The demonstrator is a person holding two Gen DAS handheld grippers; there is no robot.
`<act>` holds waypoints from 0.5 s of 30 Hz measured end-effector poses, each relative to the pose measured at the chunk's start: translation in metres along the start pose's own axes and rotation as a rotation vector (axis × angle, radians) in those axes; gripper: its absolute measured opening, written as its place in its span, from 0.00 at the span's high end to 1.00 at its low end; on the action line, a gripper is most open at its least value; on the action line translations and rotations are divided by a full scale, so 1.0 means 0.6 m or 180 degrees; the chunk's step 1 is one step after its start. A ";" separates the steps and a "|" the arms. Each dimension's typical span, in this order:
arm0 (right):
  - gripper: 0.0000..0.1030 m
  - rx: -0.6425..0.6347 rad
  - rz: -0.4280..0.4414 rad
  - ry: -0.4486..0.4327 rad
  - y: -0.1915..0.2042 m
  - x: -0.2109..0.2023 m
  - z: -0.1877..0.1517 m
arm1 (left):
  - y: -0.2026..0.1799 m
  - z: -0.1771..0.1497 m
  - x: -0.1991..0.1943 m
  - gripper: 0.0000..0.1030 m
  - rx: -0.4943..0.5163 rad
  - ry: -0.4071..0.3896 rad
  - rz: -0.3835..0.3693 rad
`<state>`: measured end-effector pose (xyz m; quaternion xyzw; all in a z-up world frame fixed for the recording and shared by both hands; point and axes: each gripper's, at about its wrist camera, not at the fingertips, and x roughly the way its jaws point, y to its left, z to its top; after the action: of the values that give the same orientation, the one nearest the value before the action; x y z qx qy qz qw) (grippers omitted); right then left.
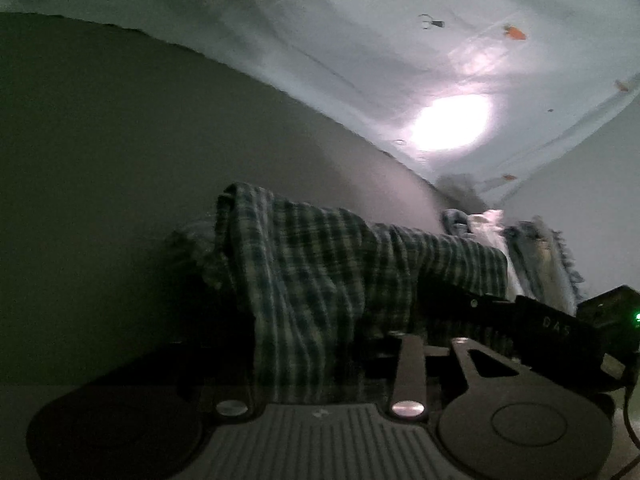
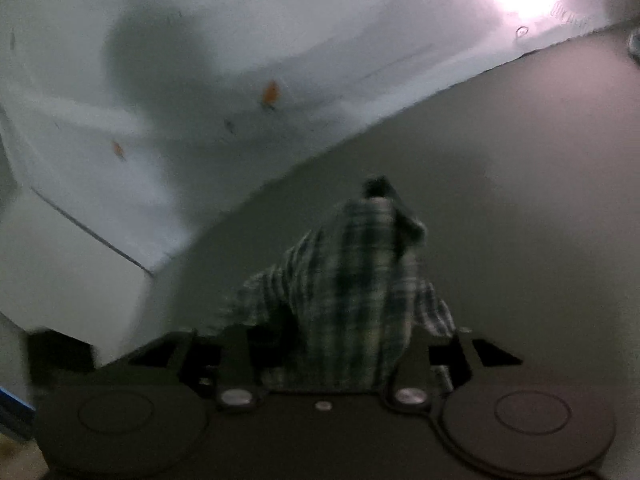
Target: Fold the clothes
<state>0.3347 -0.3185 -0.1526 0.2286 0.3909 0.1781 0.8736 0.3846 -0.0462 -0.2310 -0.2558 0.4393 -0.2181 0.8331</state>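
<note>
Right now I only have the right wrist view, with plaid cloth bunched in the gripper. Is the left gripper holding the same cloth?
Observer: Yes, the left gripper is also shut on the plaid cloth, which stretches across to the right gripper.
Operator: Anything else nearby?
Observer: More clothes in a pile lie beyond the cloth, pale and blue pieces, blurred.
Operator: And the surface behind?
Observer: A pale sheet printed with orange carrots, with a bright glare spot.

My two fisheye views are dim and motion-blurred; a blown-out glare patch (image 1: 452, 122) whitens the pale sheet (image 1: 360, 40), edges curve, and corners vignette black.
</note>
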 end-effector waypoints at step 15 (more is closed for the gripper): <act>0.23 -0.0021 0.0149 0.0409 -0.080 0.089 0.019 | 0.056 0.015 0.086 0.11 -0.0425 0.0049 0.0051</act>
<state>0.3833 -0.3355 -0.2039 0.2229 0.4400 0.2141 0.8431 0.4237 -0.0483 -0.2797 -0.3056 0.4613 -0.1836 0.8125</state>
